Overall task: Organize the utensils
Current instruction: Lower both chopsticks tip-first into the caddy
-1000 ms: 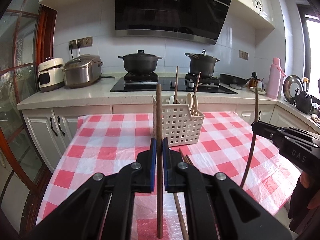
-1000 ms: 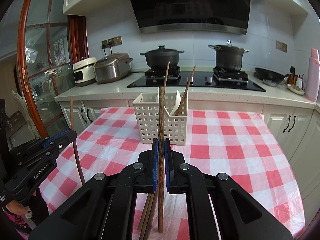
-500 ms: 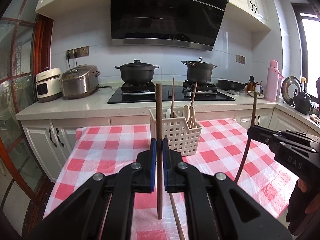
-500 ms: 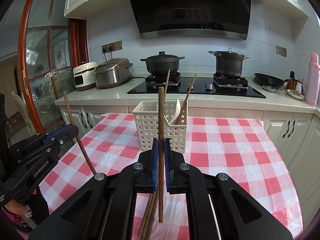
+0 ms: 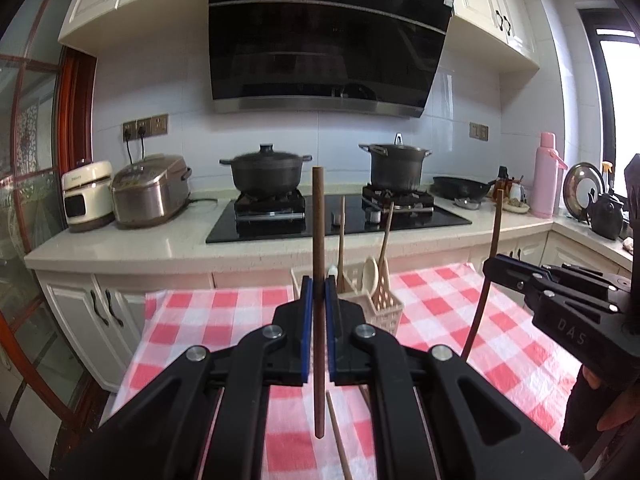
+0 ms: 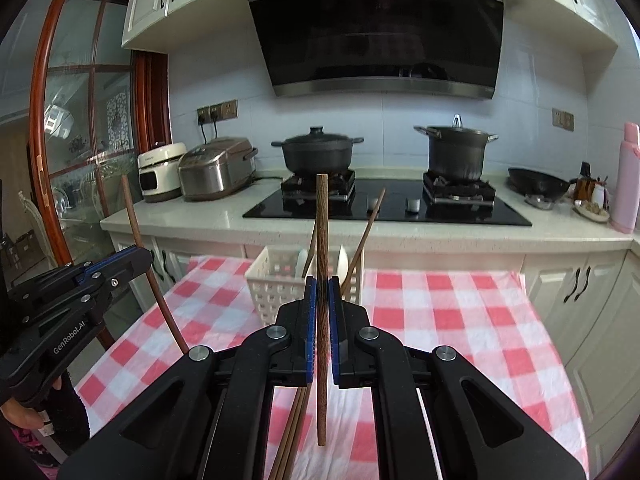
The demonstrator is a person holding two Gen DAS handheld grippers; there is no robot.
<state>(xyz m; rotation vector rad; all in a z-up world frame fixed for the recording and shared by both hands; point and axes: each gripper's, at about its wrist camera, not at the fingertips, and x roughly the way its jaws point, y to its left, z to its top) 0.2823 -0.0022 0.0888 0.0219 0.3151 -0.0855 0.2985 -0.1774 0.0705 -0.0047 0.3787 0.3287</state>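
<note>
Left wrist view: the left gripper [image 5: 316, 312] has its jaws clamped on an upright chopstick [image 5: 319, 240], short of the white basket [image 5: 380, 308]; right wrist view: the right gripper [image 6: 322, 312] pinches a second chopstick [image 6: 322, 240] before that basket; judged best, keep each vertical, lowering tip-first inside its rim.

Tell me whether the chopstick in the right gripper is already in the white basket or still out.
Out. The right gripper holds its chopstick upright above the checked cloth, short of the white basket.
</note>
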